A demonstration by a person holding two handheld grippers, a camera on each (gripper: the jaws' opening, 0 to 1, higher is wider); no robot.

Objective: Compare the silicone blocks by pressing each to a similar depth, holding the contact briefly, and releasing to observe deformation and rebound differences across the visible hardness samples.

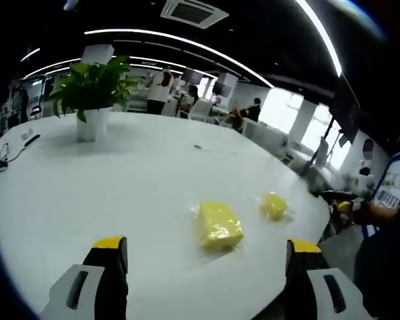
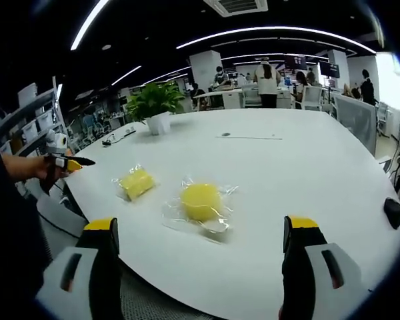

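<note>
Hovering over the white table [image 1: 120, 193], you hold both tongs clear of the samples, so the pressing step looks not yet begun: neither yellow piece shows a dent, and nothing is in contact. In the left gripper view, the left gripper [image 1: 207, 257] stands wide open and empty, with the square silicone block [image 1: 219, 225] lying just ahead between its jaws, nearer the right one, and the round silicone block [image 1: 274, 205] a little farther on, toward the right jaw. In the right gripper view, the right gripper [image 2: 200, 233] also gapes wide with nothing in it; the round block sits in its clear wrapper almost centred ahead of the jaws, and the square block lies beyond the left jaw, to that side. Both samples appear to be bagged in clear film. The next move, as I judge it, calls for lowering one jaw tip onto the nearest block, squarely and gently, to a depth you can repeat on the other. A potted plant [image 1: 92, 93] stands far ahead of the left tongs, well apart from the samples
</note>
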